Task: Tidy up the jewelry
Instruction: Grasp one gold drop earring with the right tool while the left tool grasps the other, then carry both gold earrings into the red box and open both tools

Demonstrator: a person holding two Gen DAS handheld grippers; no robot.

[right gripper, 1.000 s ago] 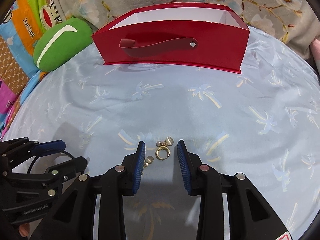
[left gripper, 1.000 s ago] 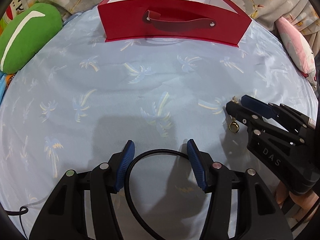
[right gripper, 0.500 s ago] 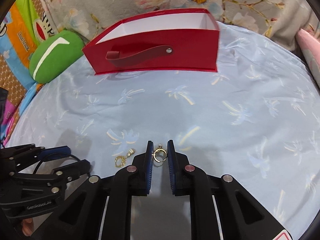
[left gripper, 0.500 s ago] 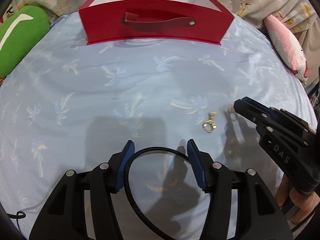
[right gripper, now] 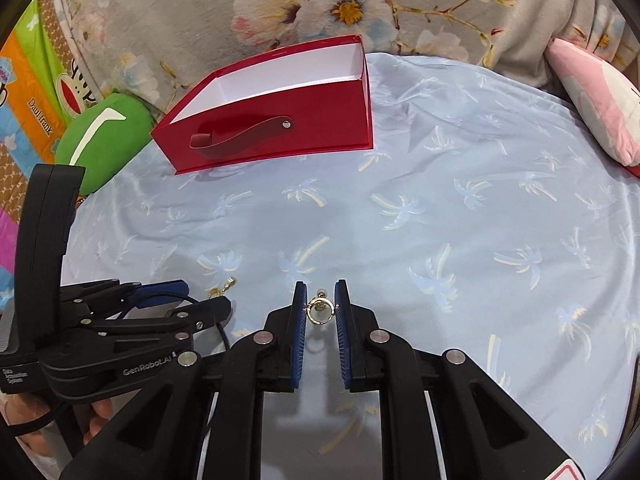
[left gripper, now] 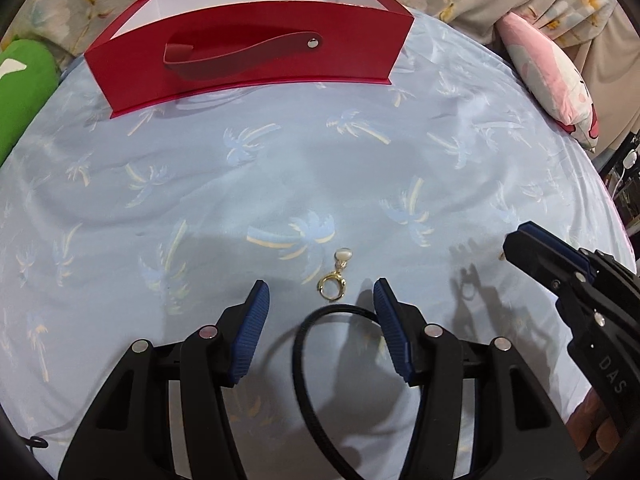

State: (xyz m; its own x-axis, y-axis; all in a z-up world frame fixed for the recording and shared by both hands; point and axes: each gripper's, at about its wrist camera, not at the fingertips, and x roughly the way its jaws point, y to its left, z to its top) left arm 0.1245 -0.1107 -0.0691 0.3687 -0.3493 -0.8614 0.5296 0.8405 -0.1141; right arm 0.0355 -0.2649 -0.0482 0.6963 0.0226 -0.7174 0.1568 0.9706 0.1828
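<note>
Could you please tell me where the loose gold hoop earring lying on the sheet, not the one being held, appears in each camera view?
Left wrist view: the gold hoop earring with a pale bead lies low centre on the blue palm-print sheet, just ahead of the open left tongs.
Right wrist view: same earring at lower left, just beyond the left tongs' tips.
Shared landmark: the open red cardboard box with strap handle, at the far edge.

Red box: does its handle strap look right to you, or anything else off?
The red box has a handle strap riveted only at its right end; the left end curls loose and sags. Otherwise nothing seems spilled: one gold earring lies on the sheet before the open left gripper, the other is pinched in the right gripper.
</note>
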